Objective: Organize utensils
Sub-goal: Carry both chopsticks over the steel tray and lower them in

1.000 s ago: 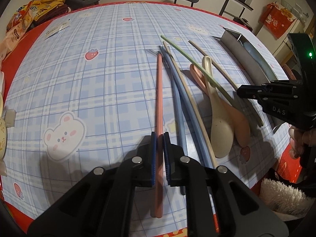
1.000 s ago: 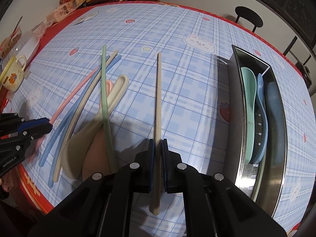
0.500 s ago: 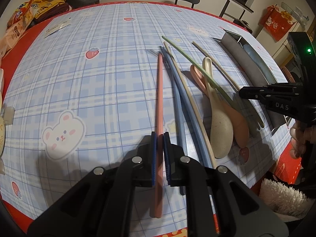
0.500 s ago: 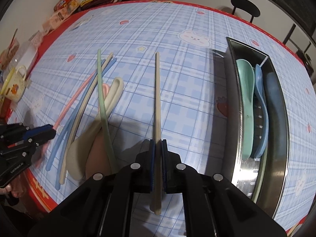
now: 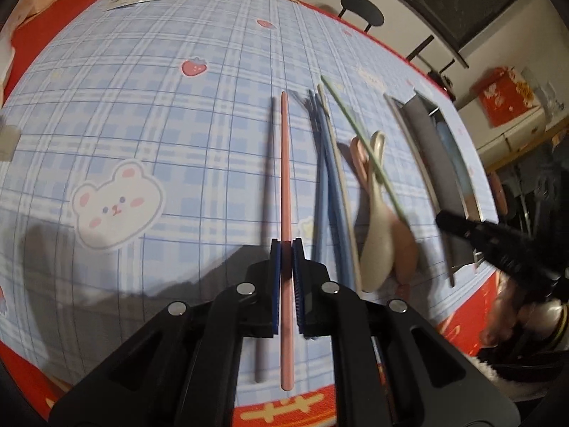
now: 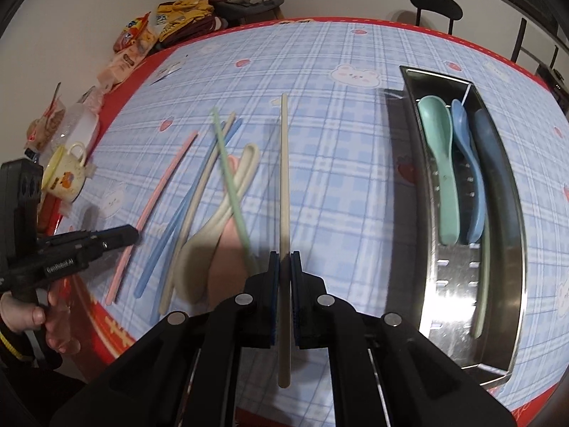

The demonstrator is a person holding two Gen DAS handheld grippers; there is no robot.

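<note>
My left gripper [image 5: 285, 245] is shut on a pink chopstick [image 5: 285, 163], held above the checked tablecloth; its shadow lies just to the left. My right gripper [image 6: 283, 258] is shut on a beige chopstick [image 6: 283, 163], also lifted. On the cloth lie two blue chopsticks [image 5: 329, 185], a beige one, a green chopstick [image 6: 231, 178], a beige spoon [image 6: 217, 224] and a pink spoon [image 6: 227, 252]. The steel tray [image 6: 512, 267] at the right holds a green spoon [image 6: 439, 163], a blue spoon [image 6: 469, 178] and a dark blue one.
A yellow mug [image 6: 65, 172], a plastic jar and snack packets [image 6: 137, 46] stand along the left table edge. A black stool [image 6: 435, 3] stands beyond the far edge. The red table border [image 5: 284, 409] runs along the near edge.
Both grippers have risen with their chopsticks. The pink chopstick has swung left, away from the blue ones. The right gripper has shifted left and further from the tray.
</note>
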